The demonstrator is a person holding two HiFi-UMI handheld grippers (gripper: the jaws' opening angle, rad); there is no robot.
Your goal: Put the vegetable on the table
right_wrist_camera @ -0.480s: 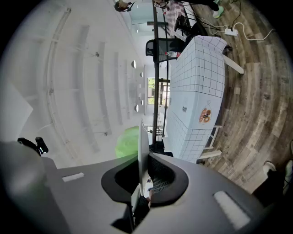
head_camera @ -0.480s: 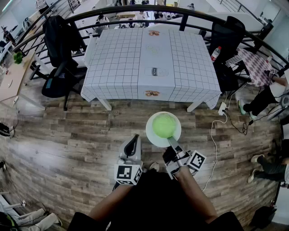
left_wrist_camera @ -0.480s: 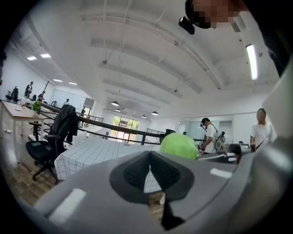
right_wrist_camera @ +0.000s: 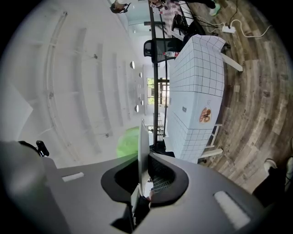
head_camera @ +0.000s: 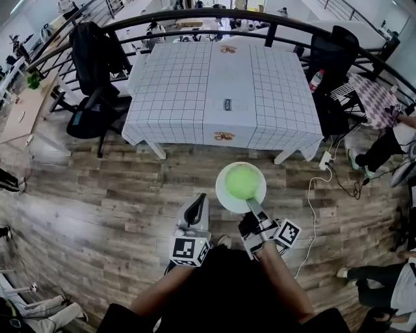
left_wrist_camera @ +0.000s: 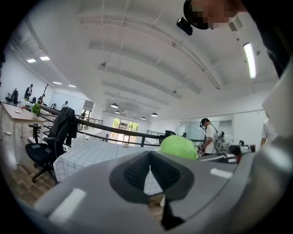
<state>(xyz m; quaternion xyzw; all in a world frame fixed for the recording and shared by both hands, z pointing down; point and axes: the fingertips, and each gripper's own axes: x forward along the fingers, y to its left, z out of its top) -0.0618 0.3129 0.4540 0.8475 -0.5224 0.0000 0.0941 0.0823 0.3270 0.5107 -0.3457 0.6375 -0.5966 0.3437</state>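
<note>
A round light-green vegetable (head_camera: 242, 181) lies on a white plate (head_camera: 223, 195). My right gripper (head_camera: 251, 207) is shut on the plate's near rim and holds it in the air above the wooden floor. In the right gripper view the plate (right_wrist_camera: 143, 146) runs edge-on between the pads, with the vegetable (right_wrist_camera: 124, 142) behind it. My left gripper (head_camera: 193, 212) hangs beside the plate to its left, shut and empty. The table (head_camera: 221, 84) with a white checked cloth stands ahead. From the left gripper view the vegetable (left_wrist_camera: 178, 146) shows over the jaws, in front of the table (left_wrist_camera: 87, 155).
A chair draped with a black jacket (head_camera: 94, 55) stands at the table's left and a black chair (head_camera: 333, 58) at its right, near a bottle (head_camera: 315, 79). A power strip (head_camera: 323, 159) and cable lie on the floor. A curved railing (head_camera: 195, 16) runs behind. A seated person (head_camera: 390, 140) is at right.
The table sits slightly lower and nearer in the head view. The plate with the vegetable, still held by my right gripper, has shifted a little to the right with both grippers.
</note>
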